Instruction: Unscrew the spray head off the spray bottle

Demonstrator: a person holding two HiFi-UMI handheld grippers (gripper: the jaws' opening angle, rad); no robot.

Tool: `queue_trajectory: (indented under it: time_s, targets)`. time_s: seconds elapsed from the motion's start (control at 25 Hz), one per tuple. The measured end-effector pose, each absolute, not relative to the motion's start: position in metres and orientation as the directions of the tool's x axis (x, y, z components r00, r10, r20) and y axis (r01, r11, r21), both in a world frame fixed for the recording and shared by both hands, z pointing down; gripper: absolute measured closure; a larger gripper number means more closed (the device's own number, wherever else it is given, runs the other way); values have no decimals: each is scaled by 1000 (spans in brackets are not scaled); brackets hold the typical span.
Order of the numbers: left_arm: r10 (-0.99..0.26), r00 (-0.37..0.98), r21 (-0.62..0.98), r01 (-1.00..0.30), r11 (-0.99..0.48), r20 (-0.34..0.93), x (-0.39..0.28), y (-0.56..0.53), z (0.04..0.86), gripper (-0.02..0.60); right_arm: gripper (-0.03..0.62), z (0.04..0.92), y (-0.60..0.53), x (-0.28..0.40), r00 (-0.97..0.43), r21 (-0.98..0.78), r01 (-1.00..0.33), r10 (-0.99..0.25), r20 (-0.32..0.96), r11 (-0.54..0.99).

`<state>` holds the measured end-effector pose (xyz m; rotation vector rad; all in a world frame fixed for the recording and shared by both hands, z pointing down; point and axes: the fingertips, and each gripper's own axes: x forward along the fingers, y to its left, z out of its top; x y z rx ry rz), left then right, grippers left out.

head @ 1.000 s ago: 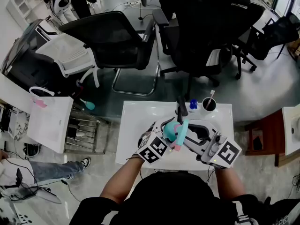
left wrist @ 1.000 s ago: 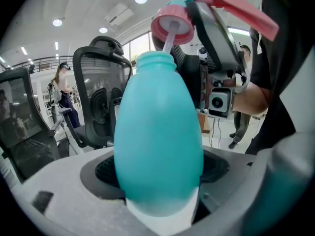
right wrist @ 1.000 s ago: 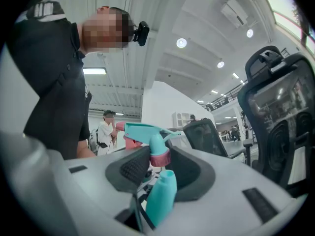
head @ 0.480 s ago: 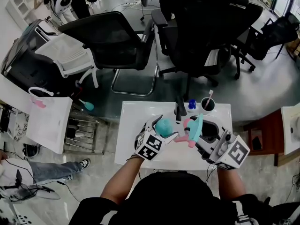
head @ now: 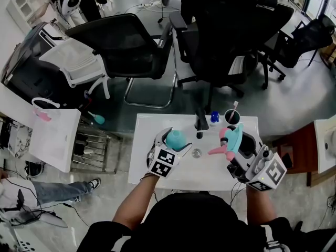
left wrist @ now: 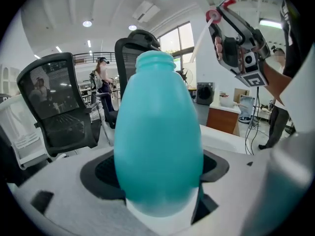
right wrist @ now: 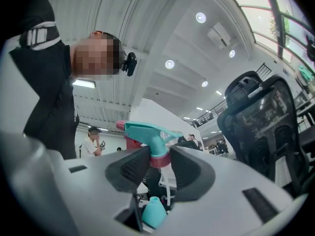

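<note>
Teal bottle (left wrist: 158,132), its neck bare, stands upright between the pads of the left claw (head: 176,140), which grips wide round its belly over the left part of the white table (head: 210,175). Well apart to the right, the right claw (right wrist: 158,163) pinches the pink collar of the teal spray head (right wrist: 147,131), held clear of the table. Between the two claws a small round thing (head: 196,153) lies on the table. Farther back stand a black upright object (head: 201,121), a small blue item (head: 216,116) and a dark cup (head: 232,117) with a stick in it. Beyond are black office chairs (head: 131,46).
</note>
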<state>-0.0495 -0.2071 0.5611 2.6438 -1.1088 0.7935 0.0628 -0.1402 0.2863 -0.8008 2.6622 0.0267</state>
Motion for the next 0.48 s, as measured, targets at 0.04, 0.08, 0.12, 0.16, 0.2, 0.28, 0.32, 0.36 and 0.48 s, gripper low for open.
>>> queue_trajectory:
  time_s: [0.04,0.08,0.12,0.16,0.2,0.28,0.32,0.36,0.48]
  targets:
    - [-623,581,-50,-709,-703,524,-51,-208,558,152,453,290,-141,65,-770,-84,-549,-542,-336,832]
    - [-632,579,-52,-715,-697,515,-52,-210,554,152,453,294,-143,67,-764,-84,-562,-555,-327,823]
    - [-641,577,-57,-720,-692,507,-53,-211,548,152,453,299,-144,69,-759,-84,-574,-568,-317,814]
    - [-649,575,-60,-724,-687,498,-54,-212,542,152,453,304,-146,70,-754,-85,-586,-581,-306,806]
    - [-657,575,-61,-728,-683,489,-55,-213,537,152,453,309,-147,71,-751,-88,-595,-591,-295,799]
    - [-671,575,-62,-736,-674,468,-56,-215,526,152,453,314,-148,69,-744,-105,-605,-607,-278,790]
    - [-678,576,-62,-740,-670,457,-57,-216,521,152,453,314,-149,68,-739,-113,-608,-613,-280,786]
    - [-685,576,-63,-743,-666,447,-56,-216,516,152,453,314,-150,68,-734,-116,-613,-618,-280,781]
    - [-704,574,-73,-751,-656,418,-55,-218,503,152,453,332,-153,72,-728,-94,-642,-643,-239,761]
